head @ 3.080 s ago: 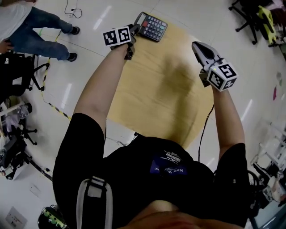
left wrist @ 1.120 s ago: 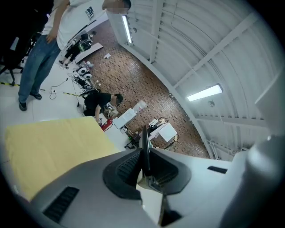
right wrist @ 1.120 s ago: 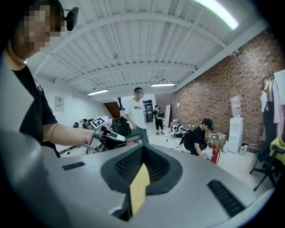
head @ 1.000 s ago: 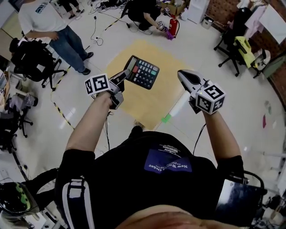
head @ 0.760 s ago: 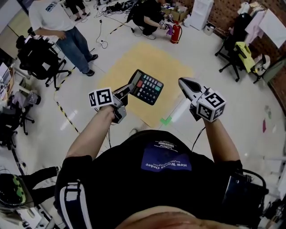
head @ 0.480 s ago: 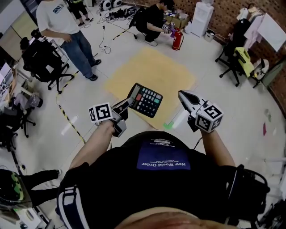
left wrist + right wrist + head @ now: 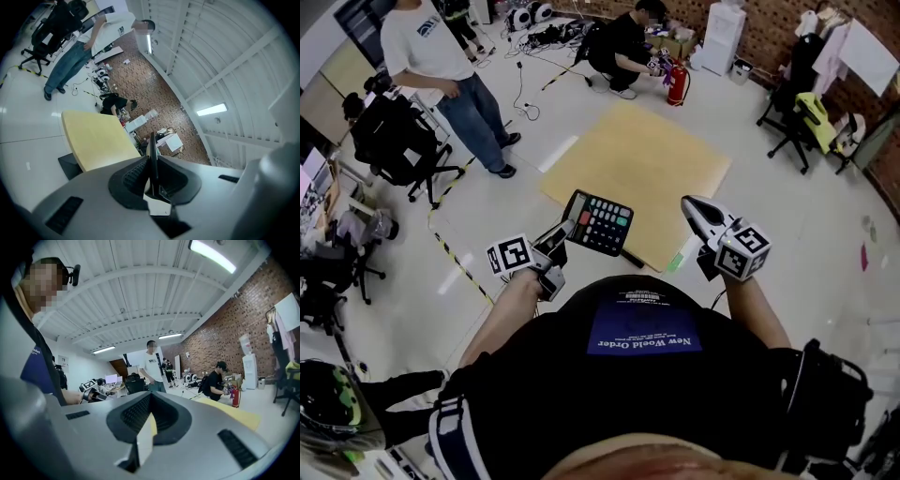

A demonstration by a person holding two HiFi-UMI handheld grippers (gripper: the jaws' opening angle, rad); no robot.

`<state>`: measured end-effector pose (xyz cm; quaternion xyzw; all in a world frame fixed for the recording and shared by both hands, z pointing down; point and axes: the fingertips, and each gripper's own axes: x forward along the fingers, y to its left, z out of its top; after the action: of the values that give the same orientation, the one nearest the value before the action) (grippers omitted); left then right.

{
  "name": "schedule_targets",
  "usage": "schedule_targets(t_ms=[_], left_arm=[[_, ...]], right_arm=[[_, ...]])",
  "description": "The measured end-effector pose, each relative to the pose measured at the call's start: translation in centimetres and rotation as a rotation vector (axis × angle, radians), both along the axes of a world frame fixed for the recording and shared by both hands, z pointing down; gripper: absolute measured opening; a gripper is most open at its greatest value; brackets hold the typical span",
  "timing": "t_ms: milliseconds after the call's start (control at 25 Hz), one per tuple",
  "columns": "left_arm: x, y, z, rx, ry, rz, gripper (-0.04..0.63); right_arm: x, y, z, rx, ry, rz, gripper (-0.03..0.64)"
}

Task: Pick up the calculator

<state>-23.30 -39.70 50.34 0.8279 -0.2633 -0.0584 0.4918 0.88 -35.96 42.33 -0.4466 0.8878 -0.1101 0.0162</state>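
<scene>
Head view: we see the calculator [image 7: 600, 222] up in the air, keys up, just in front of the person's chest. In the picture it overlaps the near edge of the yellow tabletop [image 7: 637, 164] but rests on nothing. The left gripper [image 7: 565, 232] has it by its left edge. The rest sticks out unsupported toward the right gripper [image 7: 694, 206], which hangs near it but apart, not touching.

Left gripper view confirms: jaws part-closed, pads pressed on both faces of the calculator, seen edge-on as a thin dark slab btwn them. Right gripper view: jaws meet, nothing btwn them, so that claw is empty.

Step in hand, as we judge it: the lift is done, w/ the calculator off the surface and borne by one claw only. Pick-up looks approx. complete; what's left is holding it.

Next move, we'd say, calls for a steady pinch and no quick wrist roll. The grip sits at one edge and the wt hangs off to the side, so it could pivot or slip. If more support is wanted, the right gripper would have to open first, then come in on the free edge. A standing person [image 7: 441, 66] and a crouching person [image 7: 628, 37] are well apart, so no clash there.
</scene>
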Motion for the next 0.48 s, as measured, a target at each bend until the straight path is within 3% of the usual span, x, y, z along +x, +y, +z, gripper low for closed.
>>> schedule_targets(t_ms=[200,360,480], left_arm=[[4.9,-1.5,-0.9,0.010,-0.013,0.033,0.055],[0.0,-1.6,-1.1,0.017,0.025,0.067,0.055],[-1.2,-2.1,-1.0,0.022,0.026,0.075,0.055]], right_arm=[[3.5,-0.8,-0.4,-0.002,0.021,0.003,-0.017],[-1.7,-0.2,-0.4,0.001,0.053,0.031,-0.017],[-2.7,-0.2,-0.3,0.003,0.061,0.042,-0.017]])
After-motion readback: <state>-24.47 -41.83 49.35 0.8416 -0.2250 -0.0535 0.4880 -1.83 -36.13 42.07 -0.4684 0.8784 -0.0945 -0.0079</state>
